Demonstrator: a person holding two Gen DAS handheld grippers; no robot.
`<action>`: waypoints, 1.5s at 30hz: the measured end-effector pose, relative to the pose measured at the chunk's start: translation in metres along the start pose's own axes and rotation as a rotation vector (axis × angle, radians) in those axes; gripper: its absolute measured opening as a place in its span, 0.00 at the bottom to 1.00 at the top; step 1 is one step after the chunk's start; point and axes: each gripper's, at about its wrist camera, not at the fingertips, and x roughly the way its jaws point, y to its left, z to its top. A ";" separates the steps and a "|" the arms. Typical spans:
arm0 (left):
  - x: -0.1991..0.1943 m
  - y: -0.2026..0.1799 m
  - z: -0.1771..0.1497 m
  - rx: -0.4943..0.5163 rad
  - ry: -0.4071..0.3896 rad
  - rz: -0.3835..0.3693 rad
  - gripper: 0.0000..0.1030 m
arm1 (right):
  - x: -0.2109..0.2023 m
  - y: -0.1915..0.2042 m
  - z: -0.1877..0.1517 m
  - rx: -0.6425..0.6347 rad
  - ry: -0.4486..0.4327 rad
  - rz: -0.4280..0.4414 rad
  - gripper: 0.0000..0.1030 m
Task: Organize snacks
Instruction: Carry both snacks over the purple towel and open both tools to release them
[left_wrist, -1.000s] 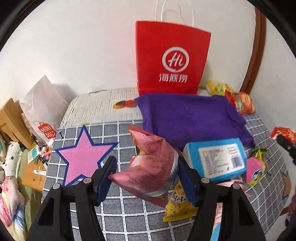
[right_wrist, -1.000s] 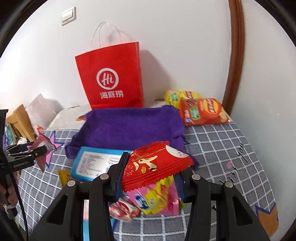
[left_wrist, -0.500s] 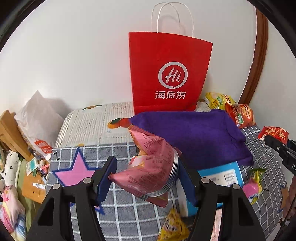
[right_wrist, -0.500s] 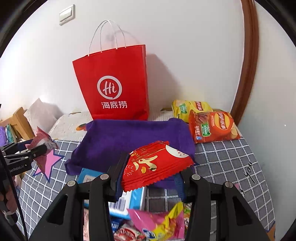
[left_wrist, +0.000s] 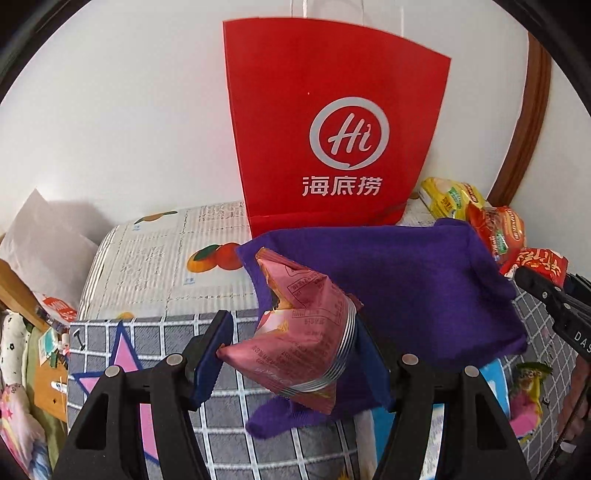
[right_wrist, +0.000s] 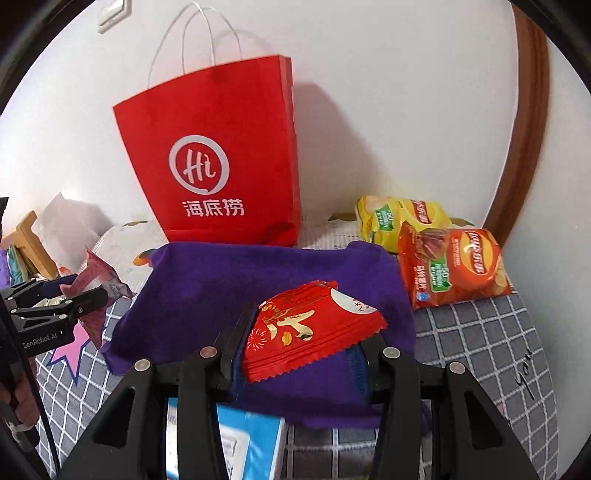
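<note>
My left gripper (left_wrist: 291, 354) is shut on a pink snack packet (left_wrist: 299, 332), held above the near left corner of a purple cloth (left_wrist: 406, 280). My right gripper (right_wrist: 299, 350) is shut on a flat red snack packet (right_wrist: 306, 328), held over the near part of the purple cloth (right_wrist: 229, 291). A red paper bag (left_wrist: 332, 129) with white handles stands upright behind the cloth against the wall; it also shows in the right wrist view (right_wrist: 218, 155). The left gripper with its pink packet (right_wrist: 98, 280) shows at the left of the right wrist view.
A yellow chip bag (right_wrist: 402, 218) and a red chip bag (right_wrist: 450, 266) lie at the back right. A blue box (right_wrist: 251, 446) and more packets (left_wrist: 524, 402) lie near the front. The bed has a grey checked cover (right_wrist: 480, 339). Clutter (left_wrist: 33, 332) lies beside the bed at left.
Both grippers have moved forward toward the red bag with their packets still held. The bag and purple cloth now look larger and closer; the blue box has slipped under the grippers.
</note>
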 end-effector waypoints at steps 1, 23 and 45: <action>0.003 0.000 0.003 0.003 0.001 0.000 0.62 | 0.004 0.000 0.002 0.003 0.001 0.004 0.44; 0.073 -0.015 0.036 0.035 0.039 -0.026 0.62 | 0.082 -0.001 0.029 -0.003 0.058 0.005 0.44; 0.116 -0.025 0.033 0.026 0.122 -0.001 0.63 | 0.138 -0.026 0.011 0.066 0.260 0.018 0.44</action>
